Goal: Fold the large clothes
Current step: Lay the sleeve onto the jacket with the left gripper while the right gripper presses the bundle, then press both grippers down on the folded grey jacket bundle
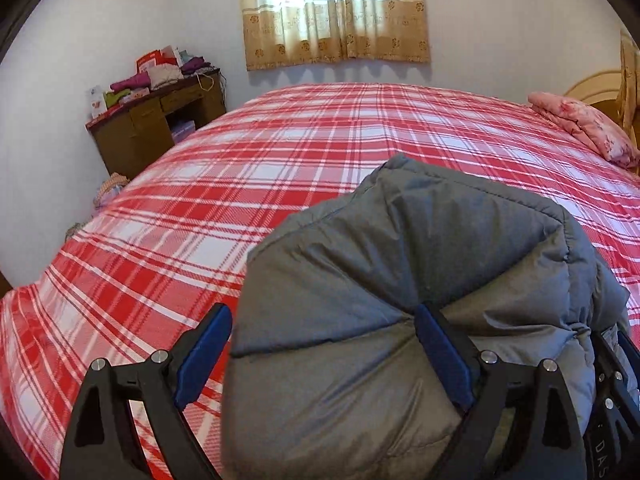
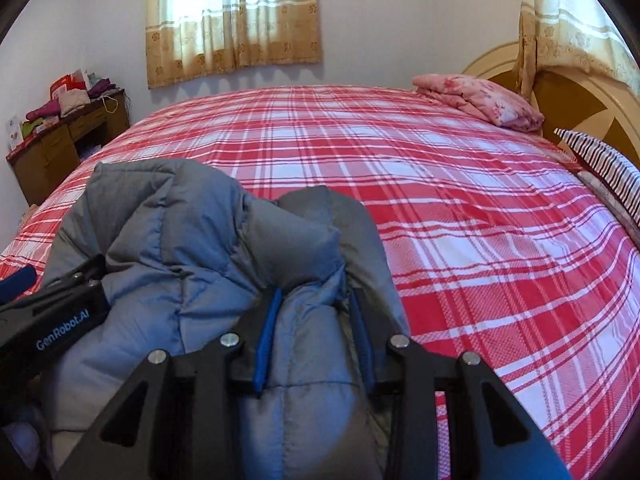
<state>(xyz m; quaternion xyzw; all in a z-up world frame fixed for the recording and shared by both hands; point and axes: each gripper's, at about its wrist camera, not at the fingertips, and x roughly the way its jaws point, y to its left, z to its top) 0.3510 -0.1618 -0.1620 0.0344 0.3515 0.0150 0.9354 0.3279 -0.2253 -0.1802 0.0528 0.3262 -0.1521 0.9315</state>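
While the grey puffer jacket (image 1: 400, 300) sits bunched up at the near edge of the red plaid bed (image 1: 280, 152), the left gripper (image 1: 320, 356) has its fingers spread wide around a puffy fold and the right gripper (image 2: 316, 344) is pinching another fold tight.

We count one grey puffer jacket (image 1: 400, 280) on one plaid bed (image 1: 280, 152). Two grippers: left gripper (image 1: 324, 354), right gripper (image 2: 316, 340). Beyond the bed, one wooden desk (image 1: 156, 124), two curtains (image 2: 232, 20) (image 2: 576, 24). At the bed's headboard end: one pink folded blanket (image 2: 480, 100), one striped pillow (image 2: 604, 168).
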